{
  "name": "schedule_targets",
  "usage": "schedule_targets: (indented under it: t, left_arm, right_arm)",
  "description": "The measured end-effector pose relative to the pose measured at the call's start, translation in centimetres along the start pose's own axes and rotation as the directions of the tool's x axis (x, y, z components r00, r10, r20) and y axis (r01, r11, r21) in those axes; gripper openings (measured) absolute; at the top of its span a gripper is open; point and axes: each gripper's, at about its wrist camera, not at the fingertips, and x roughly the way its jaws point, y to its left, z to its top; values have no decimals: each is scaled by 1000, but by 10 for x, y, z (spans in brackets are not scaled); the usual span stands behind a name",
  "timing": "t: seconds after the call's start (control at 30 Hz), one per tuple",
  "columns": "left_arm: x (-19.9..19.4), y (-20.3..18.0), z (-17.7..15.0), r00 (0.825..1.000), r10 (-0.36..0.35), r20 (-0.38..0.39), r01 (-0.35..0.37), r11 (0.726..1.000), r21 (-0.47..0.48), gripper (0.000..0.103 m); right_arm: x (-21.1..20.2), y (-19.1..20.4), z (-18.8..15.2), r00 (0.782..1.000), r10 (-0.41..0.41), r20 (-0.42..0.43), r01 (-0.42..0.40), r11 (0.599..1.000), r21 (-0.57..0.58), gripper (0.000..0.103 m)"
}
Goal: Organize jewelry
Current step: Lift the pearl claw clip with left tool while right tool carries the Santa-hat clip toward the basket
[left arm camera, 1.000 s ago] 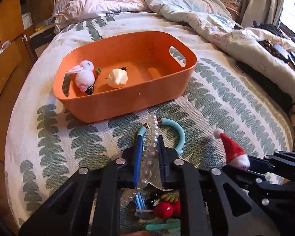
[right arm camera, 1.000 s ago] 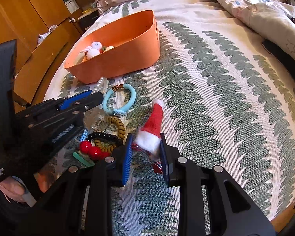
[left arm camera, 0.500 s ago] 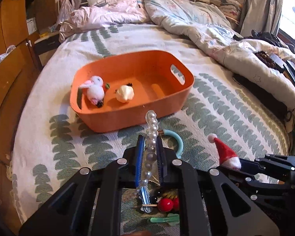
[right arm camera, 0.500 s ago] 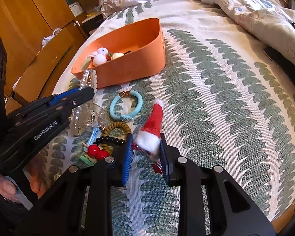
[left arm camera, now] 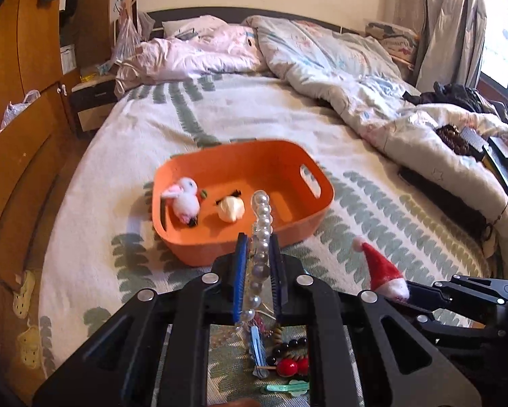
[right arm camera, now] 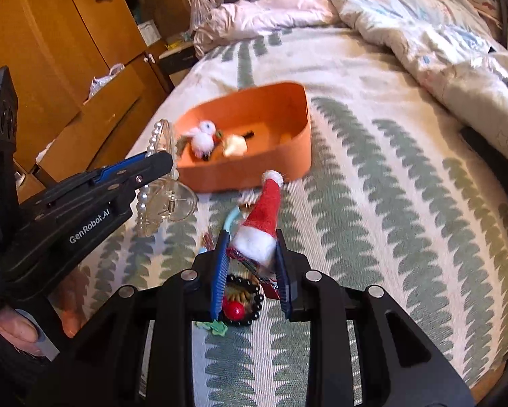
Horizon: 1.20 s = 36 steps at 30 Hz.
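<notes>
A: Start close in. What's lying on the bedspread [right arm camera: 372, 183] right under the two tongs?

B: A small heap of trinkets: a red bead pair [left arm camera: 291, 367], a ring of black beads [right arm camera: 242, 300], a green clip [left arm camera: 286, 387] and a blue clip [left arm camera: 258, 342]. A teal bangle [right arm camera: 229, 221] peeks out just beyond, at about eleven o'clock from the right gripper.

A: And the tongs themselves?

B: The left gripper [left arm camera: 258, 247] is clamped tight on a pearl hair clip [left arm camera: 261, 224], whose row of pearls sticks up past the fingertips; the clear body hangs below, seen from the other side. The right gripper [right arm camera: 252, 247] is closed on a little Santa hat clip [right arm camera: 262, 218], white brim between the pads, red tip pointing to twelve. Both pieces are held off the bedspread.

A: Farther out?

B: The orange bin [left arm camera: 220, 249] sits on the bedspread at twelve o'clock from the left gripper. Inside it lie a white bunny pompom [left arm camera: 185, 200] and a cream piece [left arm camera: 231, 207], side by side. Beyond that, a rumpled duvet [left arm camera: 338, 68] at one o'clock, a wooden wardrobe [right arm camera: 50, 44] off at ten.
</notes>
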Motion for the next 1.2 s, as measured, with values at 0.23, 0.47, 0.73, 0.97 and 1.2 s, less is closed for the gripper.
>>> schedule_targets:
  t: [0.23, 0.47, 0.73, 0.97, 1.2]
  left_arm:
    - [-10, 4, 13, 998, 34, 46, -34, 999, -8, 13]
    - [-14, 9, 28, 995, 63, 80, -62, 998, -9, 13]
    - [-15, 15, 43, 991, 85, 105, -85, 996, -12, 13]
    - [-10, 26, 58, 987, 115, 109, -114, 993, -18, 13]
    - [3, 38, 73, 987, 117, 110, -115, 993, -26, 13]
  right_arm:
    - [-7, 6, 14, 1000, -9, 26, 10, 1000, -13, 26]
    - [-12, 15, 33, 999, -15, 49, 17, 999, -43, 26]
    - [-17, 25, 64, 997, -18, 80, 24, 997, -76, 26]
    - [-7, 30, 88, 997, -4, 78, 11, 995, -94, 26]
    - [9, 32, 111, 997, 9, 71, -2, 994, -107, 26]
